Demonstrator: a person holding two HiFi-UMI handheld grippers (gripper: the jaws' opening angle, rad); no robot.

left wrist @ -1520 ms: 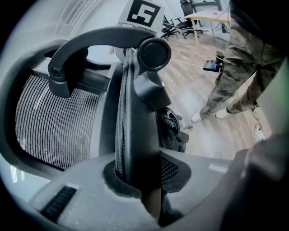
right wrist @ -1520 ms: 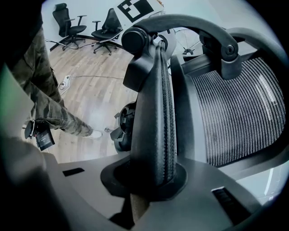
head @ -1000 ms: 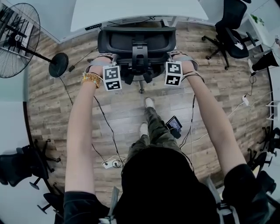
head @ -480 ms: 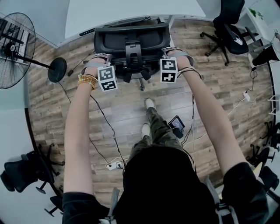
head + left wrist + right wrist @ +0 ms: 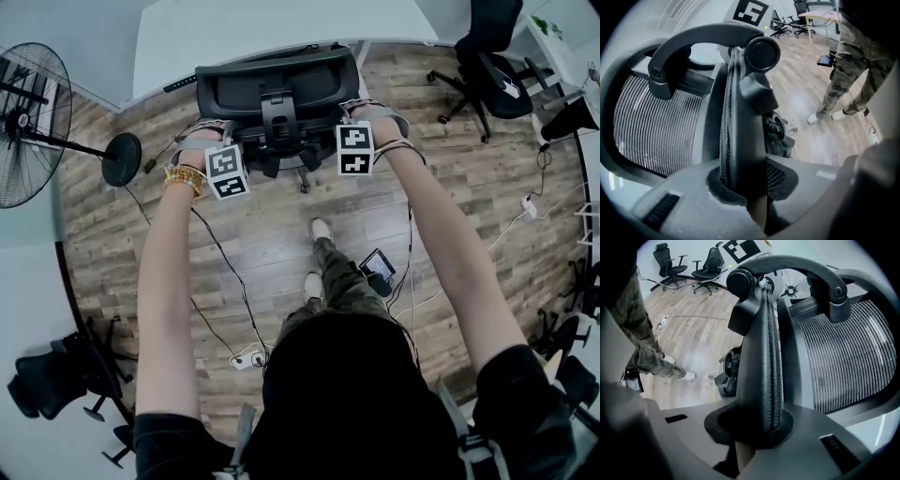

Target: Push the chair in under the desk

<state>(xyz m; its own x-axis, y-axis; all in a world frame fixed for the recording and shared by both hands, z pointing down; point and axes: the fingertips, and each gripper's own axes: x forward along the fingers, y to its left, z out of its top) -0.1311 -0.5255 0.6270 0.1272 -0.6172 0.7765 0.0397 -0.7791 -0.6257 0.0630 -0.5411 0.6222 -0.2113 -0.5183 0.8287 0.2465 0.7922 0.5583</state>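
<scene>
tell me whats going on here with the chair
A person stands behind a black mesh office chair with a gripper in each hand. The left gripper is clamped on one side edge of the backrest, the right gripper on the other. The chair faces the white desk, its backrest at the desk's front edge, so the push looks under way or nearly done.

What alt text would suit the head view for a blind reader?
Seen from above, a person holds the backrest edges of a black office chair with left tongs and right tongs, facing a white desk. A floor fan stands at left.
</scene>
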